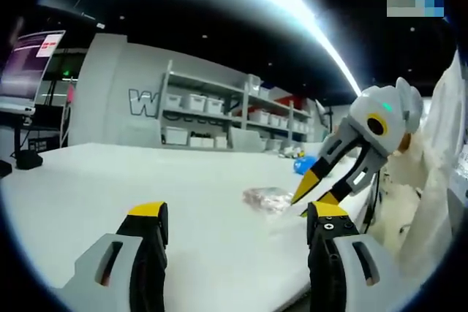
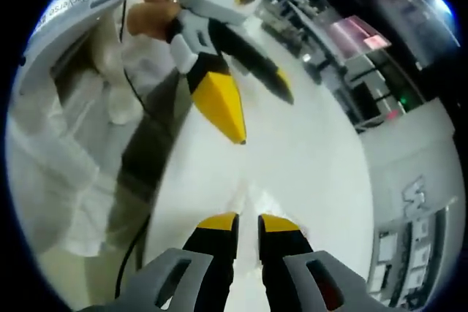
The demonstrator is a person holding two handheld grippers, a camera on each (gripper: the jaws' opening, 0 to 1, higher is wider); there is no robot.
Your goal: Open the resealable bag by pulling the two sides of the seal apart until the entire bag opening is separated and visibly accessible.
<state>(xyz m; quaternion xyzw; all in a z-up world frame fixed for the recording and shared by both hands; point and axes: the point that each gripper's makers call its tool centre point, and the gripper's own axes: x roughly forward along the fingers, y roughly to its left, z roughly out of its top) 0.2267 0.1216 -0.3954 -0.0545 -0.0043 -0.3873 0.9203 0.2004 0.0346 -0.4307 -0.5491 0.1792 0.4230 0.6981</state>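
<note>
A white table [image 1: 131, 180] spreads beneath a person [image 2: 80, 144] in a white coat, the bag [image 1: 267, 199] lying on it just under the right gripper [image 1: 316, 193], whose jaws stand nearly closed. The left gripper [image 1: 234, 224] hangs open nearby, apparently poised to take the seal's other side.

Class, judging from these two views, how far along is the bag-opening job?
Done: nothing visible yet. The resealable bag lies flat on the white table, and its seal is too small to read.
In hand: the right tongs come in near the bag, jaws slightly apart; the left tongs are wide open, holding nothing.
Left: gripping both sides of the seal and pulling them apart.
</note>
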